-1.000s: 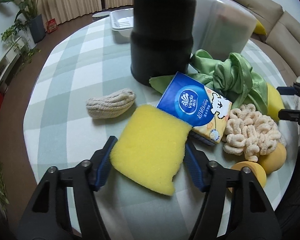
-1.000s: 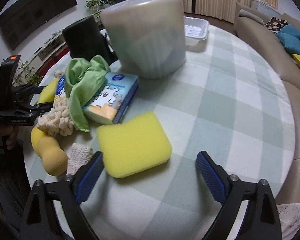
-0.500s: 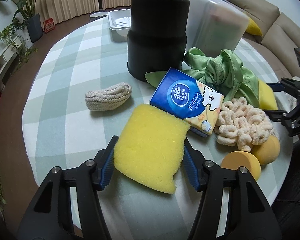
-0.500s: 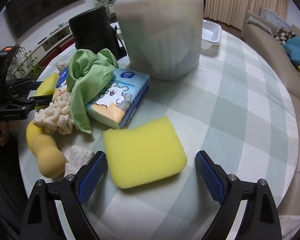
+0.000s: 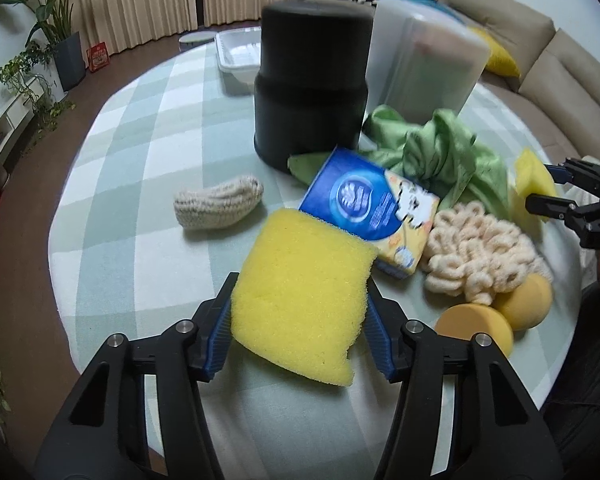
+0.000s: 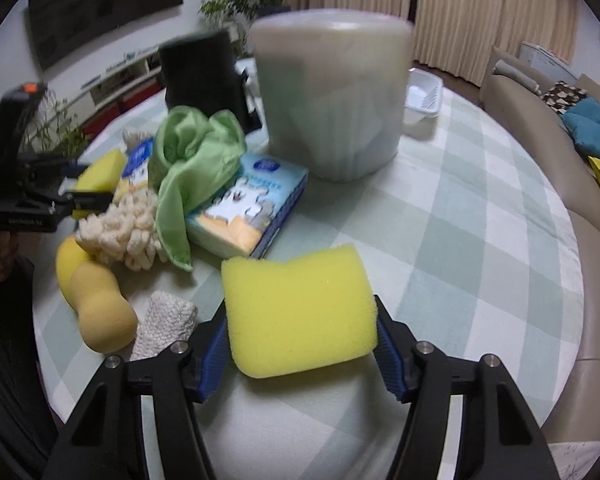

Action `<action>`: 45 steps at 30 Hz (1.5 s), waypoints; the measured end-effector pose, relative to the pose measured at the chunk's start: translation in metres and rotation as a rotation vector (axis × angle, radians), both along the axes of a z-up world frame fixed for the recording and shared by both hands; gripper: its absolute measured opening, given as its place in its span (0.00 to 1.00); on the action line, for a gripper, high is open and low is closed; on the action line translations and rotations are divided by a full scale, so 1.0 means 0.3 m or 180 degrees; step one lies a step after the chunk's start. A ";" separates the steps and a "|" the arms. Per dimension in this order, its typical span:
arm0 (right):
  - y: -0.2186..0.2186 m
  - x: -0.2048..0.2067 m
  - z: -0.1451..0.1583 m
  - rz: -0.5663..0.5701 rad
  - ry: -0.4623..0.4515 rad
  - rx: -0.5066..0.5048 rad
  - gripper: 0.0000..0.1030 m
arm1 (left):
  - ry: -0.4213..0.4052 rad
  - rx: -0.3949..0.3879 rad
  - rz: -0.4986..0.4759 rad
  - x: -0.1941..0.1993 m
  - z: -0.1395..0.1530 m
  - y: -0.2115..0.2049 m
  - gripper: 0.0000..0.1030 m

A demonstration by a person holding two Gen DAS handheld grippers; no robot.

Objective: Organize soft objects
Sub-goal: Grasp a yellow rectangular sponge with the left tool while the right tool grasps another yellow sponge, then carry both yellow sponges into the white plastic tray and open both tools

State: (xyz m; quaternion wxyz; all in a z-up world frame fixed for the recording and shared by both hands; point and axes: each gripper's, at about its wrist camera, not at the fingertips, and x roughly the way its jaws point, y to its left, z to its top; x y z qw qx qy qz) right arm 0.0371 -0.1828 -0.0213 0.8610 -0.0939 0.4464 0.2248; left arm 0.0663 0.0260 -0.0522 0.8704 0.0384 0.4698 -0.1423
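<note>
In the left wrist view my left gripper (image 5: 300, 320) has its blue pads against both sides of a yellow sponge (image 5: 304, 264). Its jaws are closing and the sponge bulges between them. My right gripper (image 6: 300, 320) is also closing, pads touching the sides of a second yellow sponge (image 6: 296, 292). Each gripper shows small in the other's view: the left gripper (image 6: 88, 196) at far left, the right gripper (image 5: 548, 188) at far right. Between them lie a blue tissue pack (image 5: 368, 216), a green cloth (image 5: 444, 152), a cream looped mitt (image 5: 480, 248) and an orange peanut-shaped sponge (image 5: 500, 312).
A knitted beige roll (image 5: 216, 204) lies left of the pile, and a white knitted piece (image 6: 164, 324) lies beside the right gripper. A black bin (image 5: 308, 92) and a translucent lidded bin (image 5: 424, 64) stand behind. A white tray (image 5: 236, 56) sits at the back of the checked table (image 5: 140, 160). A sofa lies beyond.
The right jaws went from wide apart around the flat sponge to touching its sides. The left jaws narrowed a little, squeezing their sponge. Both hands stayed nearly in place.
</note>
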 end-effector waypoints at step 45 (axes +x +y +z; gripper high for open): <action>-0.161 0.775 0.421 -0.0637 -0.0228 -0.0006 0.63 | -0.0444 -0.0022 0.0059 0.694 0.446 0.024 0.52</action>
